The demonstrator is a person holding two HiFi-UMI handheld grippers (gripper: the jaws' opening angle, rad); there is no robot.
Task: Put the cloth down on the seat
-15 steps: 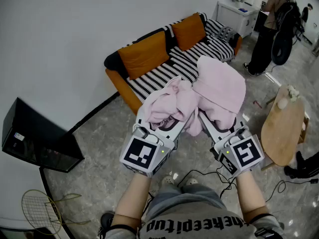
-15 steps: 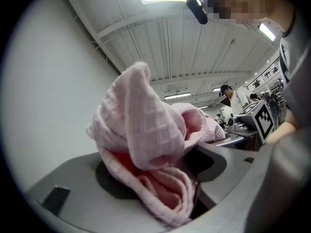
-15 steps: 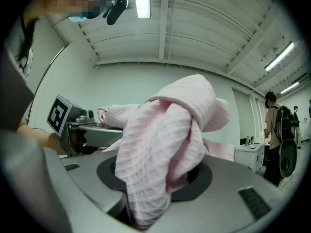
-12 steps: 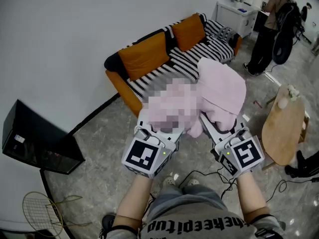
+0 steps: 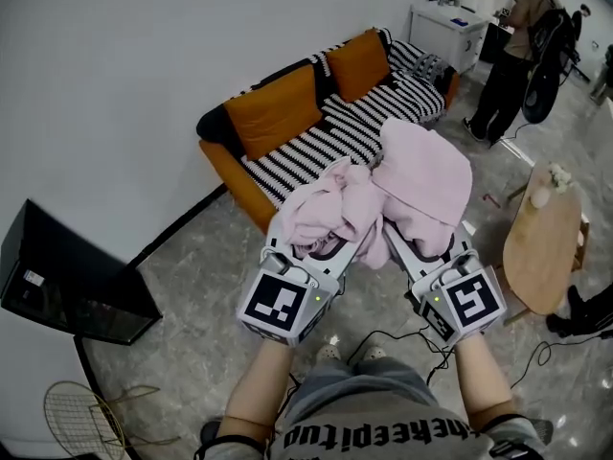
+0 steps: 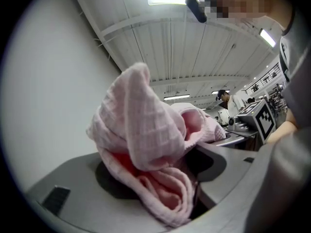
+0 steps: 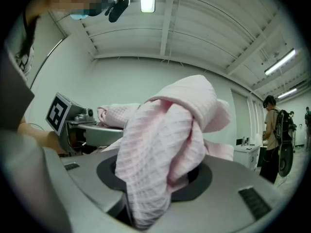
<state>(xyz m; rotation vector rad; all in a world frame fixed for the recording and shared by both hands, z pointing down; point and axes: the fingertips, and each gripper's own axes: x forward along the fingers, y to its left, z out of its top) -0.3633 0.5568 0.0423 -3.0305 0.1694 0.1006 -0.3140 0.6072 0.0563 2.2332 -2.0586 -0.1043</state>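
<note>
Carrying the pink cloth [image 5: 383,195] toward the sofa, by the look of it, and not yet laying it down. Holding it bunched and aloft above the grey floor [image 5: 192,295], just short of the sofa's front edge and well clear of the striped seat [image 5: 316,142].

Gripping one wad of it in the left hand-held gripper [image 5: 321,247], with jaws standing wide and pinching a thick fold stuffed down between them, as shown in the left gripper view. Gripping another wad the same way in the right hand-held gripper [image 5: 417,249], with jaws likewise wide around a fat twist of waffle-weave fabric and the rest spilling up and over the top. Pointing both hand-held grippers upward, side by side and close together, so bundling the cloth into one heap across the two.

Needing next, most likely, to be stepping forward and reaching out over the seat, between the orange cushions [image 5: 278,103] and the front edge. Then lowering both hand-held grippers until resting the cloth on the stripes, and only there letting the jaws go. Probably drawing the two apart beforehand, if wanting the cloth flat rather than heaped. Minding the black cable [image 5: 383,335] trailing on the floor near the feet while moving in.
</note>
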